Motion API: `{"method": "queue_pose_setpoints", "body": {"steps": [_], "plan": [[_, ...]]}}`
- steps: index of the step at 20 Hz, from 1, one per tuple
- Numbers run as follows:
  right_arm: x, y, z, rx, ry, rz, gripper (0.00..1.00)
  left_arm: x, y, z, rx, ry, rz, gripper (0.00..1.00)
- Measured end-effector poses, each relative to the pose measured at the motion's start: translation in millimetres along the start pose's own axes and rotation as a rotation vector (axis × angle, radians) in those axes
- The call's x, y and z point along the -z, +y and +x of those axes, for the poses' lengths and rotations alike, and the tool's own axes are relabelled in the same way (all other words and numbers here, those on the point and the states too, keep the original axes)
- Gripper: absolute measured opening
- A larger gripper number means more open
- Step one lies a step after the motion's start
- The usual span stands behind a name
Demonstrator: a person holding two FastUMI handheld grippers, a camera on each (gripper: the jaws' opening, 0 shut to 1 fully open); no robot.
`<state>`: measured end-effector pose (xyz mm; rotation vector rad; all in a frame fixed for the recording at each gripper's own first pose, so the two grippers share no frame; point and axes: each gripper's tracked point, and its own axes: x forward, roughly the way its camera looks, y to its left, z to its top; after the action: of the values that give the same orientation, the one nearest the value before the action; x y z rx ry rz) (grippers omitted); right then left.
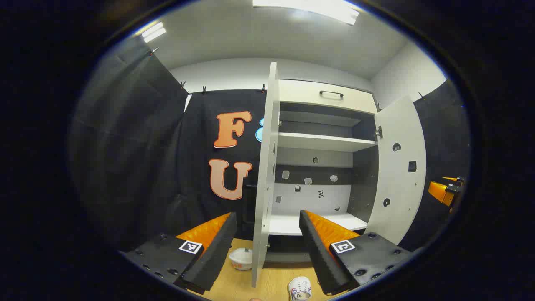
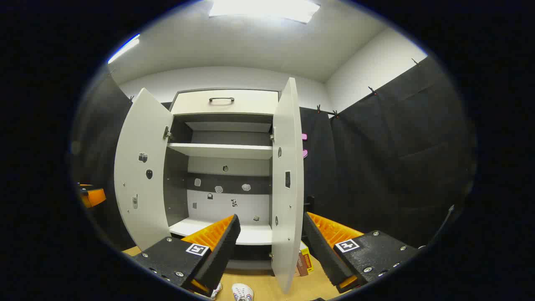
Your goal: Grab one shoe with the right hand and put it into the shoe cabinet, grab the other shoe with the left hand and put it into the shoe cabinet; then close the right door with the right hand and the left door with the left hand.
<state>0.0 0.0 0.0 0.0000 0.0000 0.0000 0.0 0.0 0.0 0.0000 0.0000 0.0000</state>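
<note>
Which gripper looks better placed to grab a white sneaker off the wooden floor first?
Right, probably: a white lace-up sneaker lies between the right gripper's open fingers, just below them. For the left gripper, one sits close beside one finger.

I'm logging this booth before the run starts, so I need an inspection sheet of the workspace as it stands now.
Surface: wooden floor, bare around the things named below.
Job's things: cabinet with left door and right door wide open, shelves bare; two white shoes on the floor in front.
Clutter: white bowl by the left door; small box by the right door.
Grippers: left gripper and right gripper open, holding nothing.
Cables: nothing seen.
Surroundings: black cloth wall, ceiling lights.
</note>
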Motion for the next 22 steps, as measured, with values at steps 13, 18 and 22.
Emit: {"method": "queue_pose_setpoints", "body": {"steps": [13, 18, 22], "plan": [[20.9, 12.2, 14.6, -0.017, 0.034, -0.042, 0.94, -2.7, -3.2, 4.2, 0.040, -0.012, 0.002, 0.96], [50.5, 25.7, 21.7, -0.045, 0.070, -0.042, 0.94, 1.3, -4.7, 6.4, 0.054, 0.015, 0.010, 0.96], [91.3, 36.9, 28.7, -0.063, 0.101, -0.026, 0.94, 4.4, -5.1, 6.1, 0.048, 0.034, 0.009, 0.96]]}}
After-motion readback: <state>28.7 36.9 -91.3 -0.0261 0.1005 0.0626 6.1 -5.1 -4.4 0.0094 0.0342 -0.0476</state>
